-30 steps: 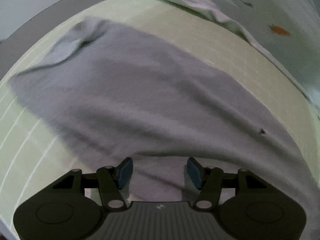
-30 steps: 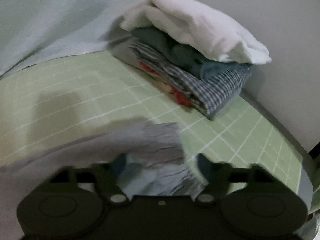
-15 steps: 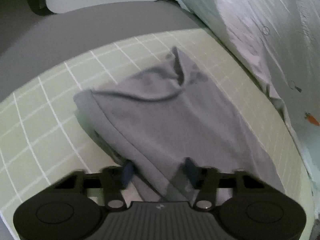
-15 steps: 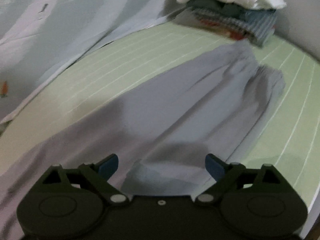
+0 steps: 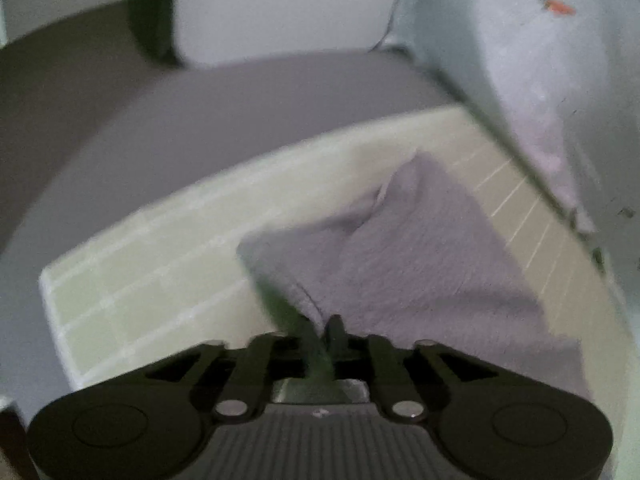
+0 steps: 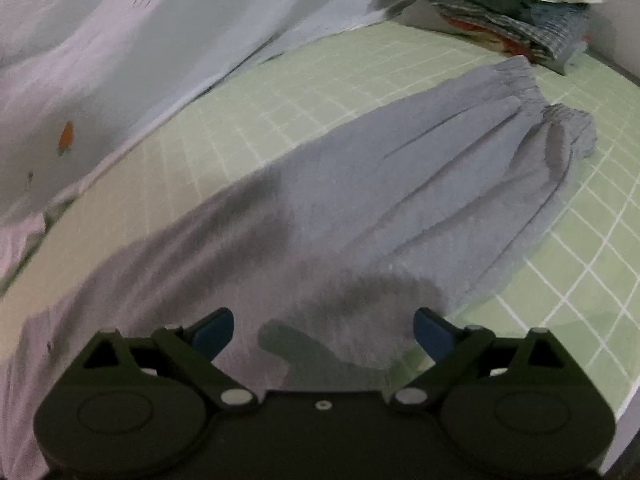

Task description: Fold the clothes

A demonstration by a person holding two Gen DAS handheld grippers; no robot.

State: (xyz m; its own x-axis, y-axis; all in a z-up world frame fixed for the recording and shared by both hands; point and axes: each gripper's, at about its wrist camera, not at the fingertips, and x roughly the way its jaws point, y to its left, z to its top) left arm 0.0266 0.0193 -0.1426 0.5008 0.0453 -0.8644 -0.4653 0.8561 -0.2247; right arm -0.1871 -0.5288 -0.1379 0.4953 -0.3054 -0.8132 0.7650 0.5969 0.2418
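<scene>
Since a second ago the left gripper [image 5: 318,330] has drawn in on the edge of the grey trousers [image 6: 360,200] near the green mat's [image 5: 132,280] left corner; its jaws, opening slightly, have cloth between them. The right gripper [image 6: 324,326] has let go, jaws wide and opening, above the trousers stretched toward the folded pile [image 6: 516,8] at the mat's far right corner.

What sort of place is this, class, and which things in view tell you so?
Probably a bedroom or laundry corner at home: a green grid mat for folding, grey trousers spread on it, a pile of folded clothes and a printed sheet behind.
</scene>
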